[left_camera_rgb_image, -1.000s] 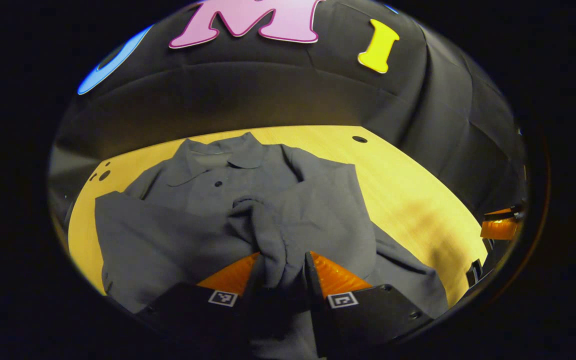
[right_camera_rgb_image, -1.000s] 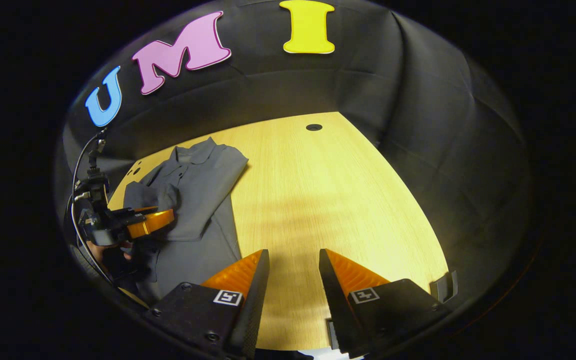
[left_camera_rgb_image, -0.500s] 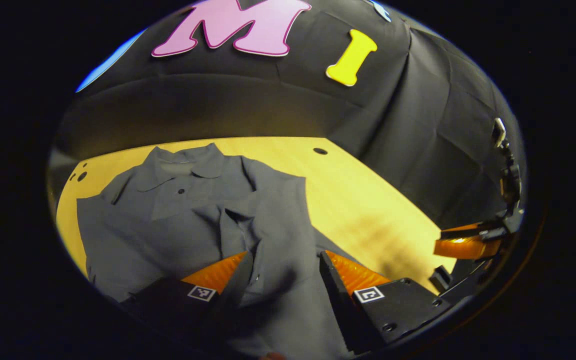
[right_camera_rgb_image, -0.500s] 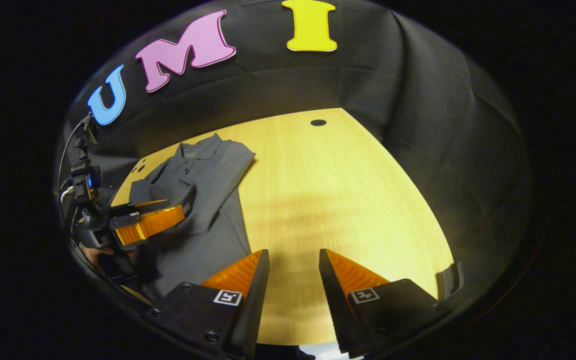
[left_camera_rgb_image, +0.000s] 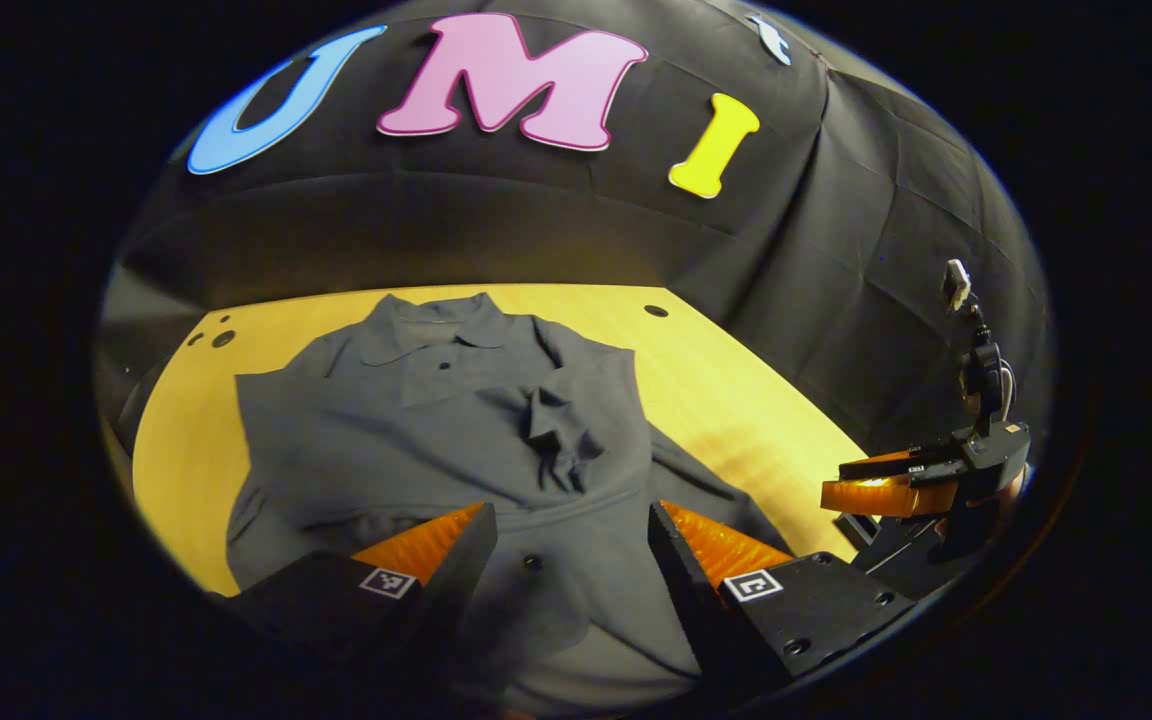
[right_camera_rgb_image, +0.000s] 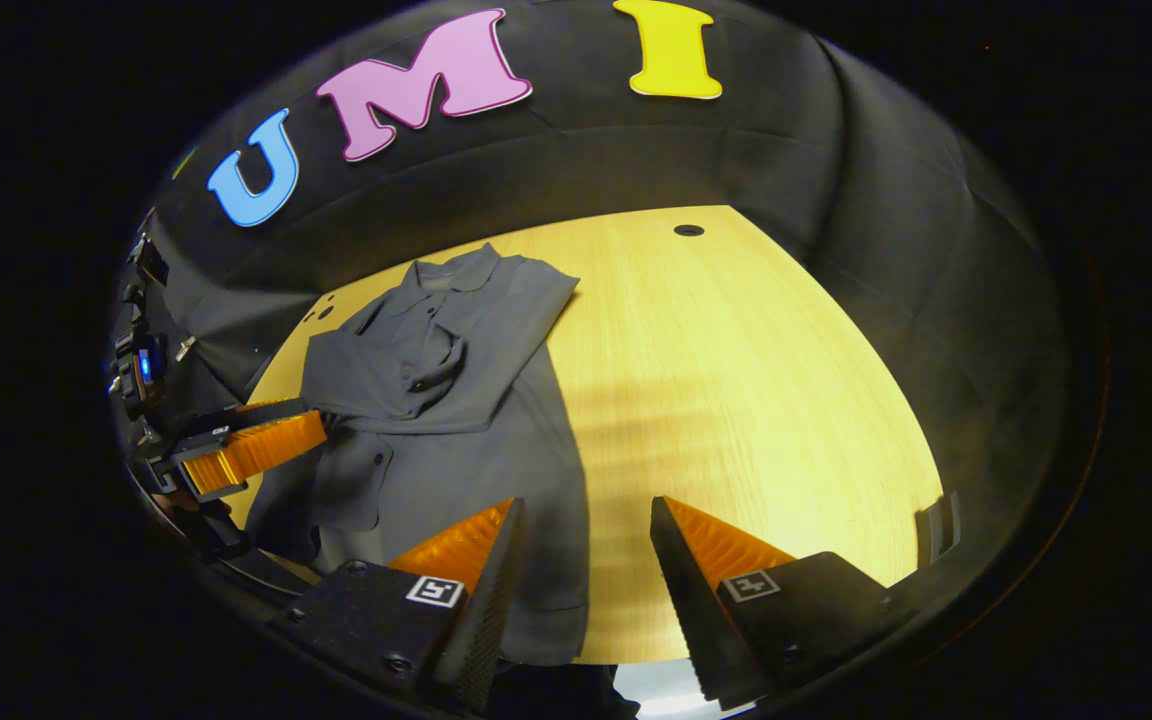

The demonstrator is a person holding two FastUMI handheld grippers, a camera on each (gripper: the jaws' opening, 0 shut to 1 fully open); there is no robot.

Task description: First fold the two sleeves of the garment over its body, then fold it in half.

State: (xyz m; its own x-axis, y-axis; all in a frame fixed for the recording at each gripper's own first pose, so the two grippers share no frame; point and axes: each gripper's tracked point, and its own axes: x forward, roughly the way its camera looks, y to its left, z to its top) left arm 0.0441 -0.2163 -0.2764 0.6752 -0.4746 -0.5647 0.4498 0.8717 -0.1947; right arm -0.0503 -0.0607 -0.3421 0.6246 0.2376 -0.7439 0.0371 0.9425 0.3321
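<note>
- Grey cloth lies between and below the spread fingers of the left claw (left_camera_rgb_image: 566,530), but nothing is pinched; the jaws stand wide and the claw is empty, hovering over the lower body of the garment (left_camera_rgb_image: 436,430).
- Seen in the right gripper view, the left claw (right_camera_rgb_image: 251,450) sits at the garment's left edge, beside the folded sleeves.
- The right claw (right_camera_rgb_image: 581,550) is likewise held wide and empty, with its left finger over the hem corner of the garment (right_camera_rgb_image: 456,400) and its right finger over bare table (right_camera_rgb_image: 736,380).
- The garment is laid flat on the table (left_camera_rgb_image: 736,400), collar toward the booth wall and hem toward both claws, so its long axis runs away from the claws.
- The hem is judged nearest to both claws; the left claw is right over the cloth, the right claw at its right edge.
- Both sleeves appear folded across the chest, with one cuff bunched in a crumpled knot (left_camera_rgb_image: 556,440) at the middle; the sleeve step is judged done.
- For the half fold, the hem corners would likely be gripped and carried up toward the collar (left_camera_rgb_image: 436,330).
- The fabric looks soft and thin, with buttons (left_camera_rgb_image: 444,366) showing on the front.
</note>
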